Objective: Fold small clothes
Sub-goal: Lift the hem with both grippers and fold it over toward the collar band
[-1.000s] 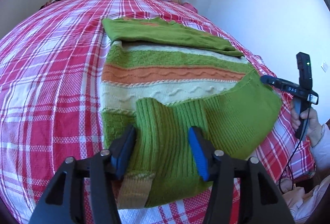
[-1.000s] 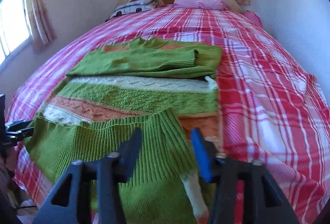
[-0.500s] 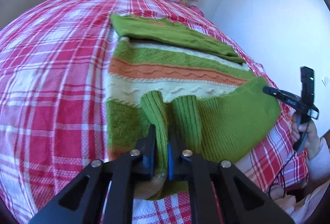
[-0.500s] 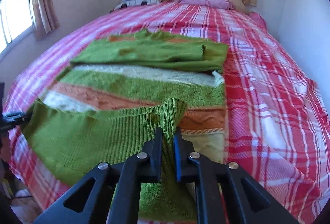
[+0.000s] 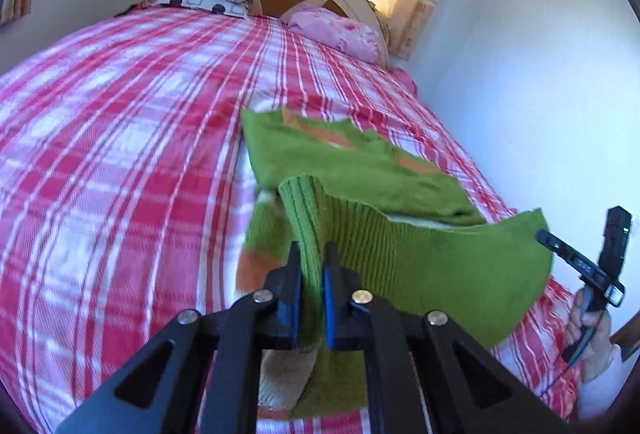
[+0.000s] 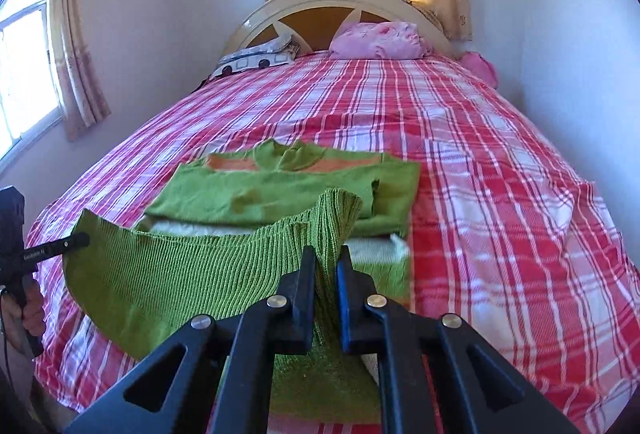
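Note:
A green knitted sweater with orange and cream stripes lies on the bed, its sleeves folded across the top. It also shows in the right wrist view. My left gripper is shut on one corner of the ribbed green hem. My right gripper is shut on the other corner of the hem. Both hold the hem lifted above the sweater's body, stretched between them. The striped body is mostly hidden behind the raised hem.
The red and white plaid bedspread covers the bed. A pink pillow and a patterned pillow lie by the headboard. A wall runs along the bed's right side.
Both grippers closed on the hem corners, then lifted the hem up and toward the headboard, over the striped body.

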Tool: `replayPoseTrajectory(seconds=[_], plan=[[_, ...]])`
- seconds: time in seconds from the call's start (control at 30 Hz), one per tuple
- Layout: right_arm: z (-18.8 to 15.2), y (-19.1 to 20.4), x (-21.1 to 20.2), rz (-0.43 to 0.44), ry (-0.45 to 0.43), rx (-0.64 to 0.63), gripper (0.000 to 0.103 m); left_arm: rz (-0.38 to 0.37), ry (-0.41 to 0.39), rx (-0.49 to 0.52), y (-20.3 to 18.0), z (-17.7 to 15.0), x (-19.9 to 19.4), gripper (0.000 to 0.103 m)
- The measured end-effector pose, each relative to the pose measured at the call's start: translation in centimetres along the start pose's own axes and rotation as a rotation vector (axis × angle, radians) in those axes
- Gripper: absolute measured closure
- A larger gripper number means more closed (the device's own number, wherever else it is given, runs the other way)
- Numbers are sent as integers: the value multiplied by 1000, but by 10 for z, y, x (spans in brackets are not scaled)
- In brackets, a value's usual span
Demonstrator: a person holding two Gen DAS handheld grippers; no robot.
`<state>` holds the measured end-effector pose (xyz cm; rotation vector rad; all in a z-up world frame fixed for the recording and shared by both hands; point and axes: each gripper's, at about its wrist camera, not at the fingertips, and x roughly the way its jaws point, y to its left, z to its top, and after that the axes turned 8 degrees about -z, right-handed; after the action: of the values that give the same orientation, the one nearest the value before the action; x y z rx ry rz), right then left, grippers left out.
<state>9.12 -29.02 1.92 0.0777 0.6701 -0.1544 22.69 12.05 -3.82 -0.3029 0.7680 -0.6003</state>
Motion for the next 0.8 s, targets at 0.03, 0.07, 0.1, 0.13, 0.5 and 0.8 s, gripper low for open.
replayPoseTrajectory(seconds=[0.03, 0.07, 0.1, 0.13, 0.5, 0.8], plan=[[2, -1, 0, -9, -4, -2, 95, 3, -9, 3, -1, 7, 4, 94], [4, -2, 2, -19, -7, -7, 95, 3, -12, 0, 0, 11, 6, 94], [6, -3, 5, -22, -7, -8, 95, 4, -13, -3, 0, 16, 8, 94], [8, -5, 8, -22, -4, -5, 95, 6, -16, -6, 0, 20, 11, 94], [47, -13, 51, -73, -18, 28, 95, 45, -25, -78, 15, 78, 65, 94], [111, -19, 118, -129, -27, 6, 95, 89, -29, -29, 16, 143, 121, 94]])
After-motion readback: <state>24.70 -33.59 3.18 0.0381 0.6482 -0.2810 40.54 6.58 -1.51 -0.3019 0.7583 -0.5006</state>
